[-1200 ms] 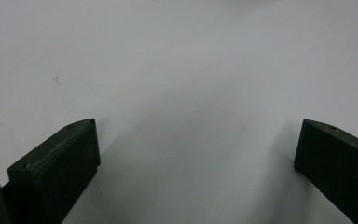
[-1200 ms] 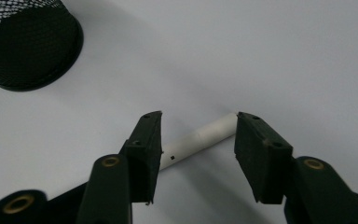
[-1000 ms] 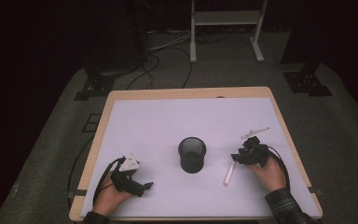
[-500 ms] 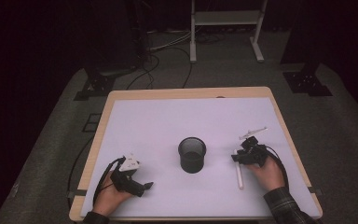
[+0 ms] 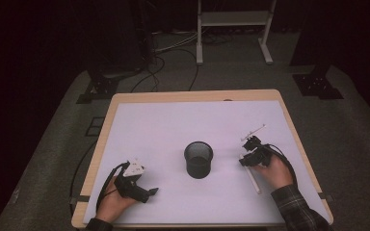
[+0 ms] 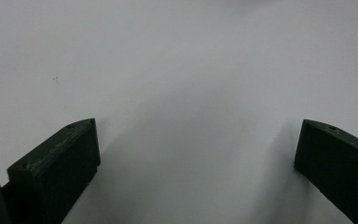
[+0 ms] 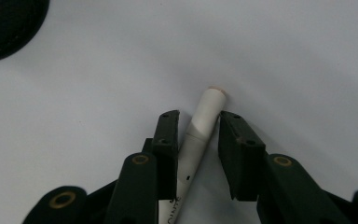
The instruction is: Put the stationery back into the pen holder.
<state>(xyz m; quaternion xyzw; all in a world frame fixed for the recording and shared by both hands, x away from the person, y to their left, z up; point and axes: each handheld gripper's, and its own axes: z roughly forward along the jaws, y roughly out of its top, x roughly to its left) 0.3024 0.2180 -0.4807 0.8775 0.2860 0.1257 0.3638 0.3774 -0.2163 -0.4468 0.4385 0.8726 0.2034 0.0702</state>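
A white pen (image 5: pixel 254 180) lies on the white table top (image 5: pixel 173 125), right of a black mesh cup (image 5: pixel 198 159). My right gripper (image 5: pixel 245 160) stands over the pen's far end. In the right gripper view its jaws (image 7: pixel 199 116) have just been closing and flank the pen (image 7: pixel 208 103) closely, with a sliver of gap still showing on the right side. At the front left my left gripper (image 5: pixel 147 192) rests in the person's hand. Its jaws (image 6: pixel 196 135) are wide open above bare table.
A second white pen (image 5: pixel 253 130) lies just beyond the right gripper. The cup's rim (image 7: pixel 4 28) fills the top left corner of the right gripper view. Cables and a metal stand (image 5: pixel 231 29) are on the floor behind the table.
The near end of the pen by the right gripper has swung to the right. The right gripper's jaws have narrowed around it. The left hand and its gripper have not moved.
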